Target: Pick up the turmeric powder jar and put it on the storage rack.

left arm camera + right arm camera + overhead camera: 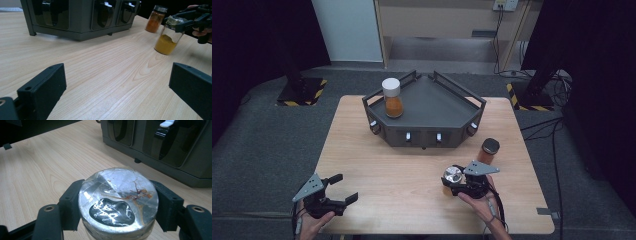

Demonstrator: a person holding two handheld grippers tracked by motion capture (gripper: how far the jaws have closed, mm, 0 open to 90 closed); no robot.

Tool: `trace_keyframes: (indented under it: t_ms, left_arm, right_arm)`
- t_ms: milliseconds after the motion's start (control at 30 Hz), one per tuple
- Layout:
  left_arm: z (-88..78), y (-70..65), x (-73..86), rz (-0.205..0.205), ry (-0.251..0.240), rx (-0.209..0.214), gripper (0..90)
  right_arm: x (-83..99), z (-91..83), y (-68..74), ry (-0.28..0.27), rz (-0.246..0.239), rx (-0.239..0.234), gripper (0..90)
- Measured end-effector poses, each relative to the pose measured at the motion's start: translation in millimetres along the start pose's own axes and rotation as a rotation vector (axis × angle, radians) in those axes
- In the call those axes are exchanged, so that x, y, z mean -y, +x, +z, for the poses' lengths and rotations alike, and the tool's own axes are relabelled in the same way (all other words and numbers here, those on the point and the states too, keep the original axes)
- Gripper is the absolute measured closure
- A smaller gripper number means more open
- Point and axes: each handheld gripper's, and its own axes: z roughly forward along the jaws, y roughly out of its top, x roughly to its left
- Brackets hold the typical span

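Now, from left to right. Left gripper (pixel 339 189) at lower left of the high view: jaws spread wide, nothing between them, resting low over the bare table (pixel 387 165). Best kept there, quiet, out of the way.

Toward the upper middle of the same view, a dark rack (pixel 427 107) with a white-capped jar (pixel 392 98) of orange powder standing on its left part.

Further right, at lower right of the high view, right gripper (pixel 457 181) clenched around the yellow-powder jar (pixel 170 37), pads pressing both sides just under the foil-covered lid (pixel 118 197). In the left gripper view, seems to lean a little, bottom very near or touching the wood.

Just behind it, a second jar (pixel 487 151) with dark lid, close beside the hand.

For the step in hand, probably lifting: hold firm but without squeezing more, bring the jar upright first, rise straight up, avoid brushing the neighbour jar behind, avoid crushing the foil.
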Motion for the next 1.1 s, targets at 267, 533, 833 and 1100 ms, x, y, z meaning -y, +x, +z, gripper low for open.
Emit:
trace_keyframes:
  t_ms: [267, 533, 833, 1100]
  left_arm:
    - [0.1, 0.2, 0.0, -0.001, 0.000, 0.002, 0.3]
    - [0.2, 0.6, 0.0, -0.002, 0.001, 0.004, 0.3]
    - [0.2, 0.8, 0.0, -0.003, 0.001, 0.006, 0.3]
    - [0.3, 1.1, 0.2, -0.004, 0.000, 0.008, 0.3]
  right_arm:
    - [-4.7, 0.0, 2.3, 0.008, -0.019, 0.008, 34.4]
    - [-21.5, -1.5, 0.8, 0.013, -0.037, -0.003, 34.5]
    - [-54.1, -3.5, -0.5, 0.027, -0.061, -0.029, 34.5]
    - [-84.1, -2.4, -4.3, 0.040, -0.066, -0.058, 34.5]
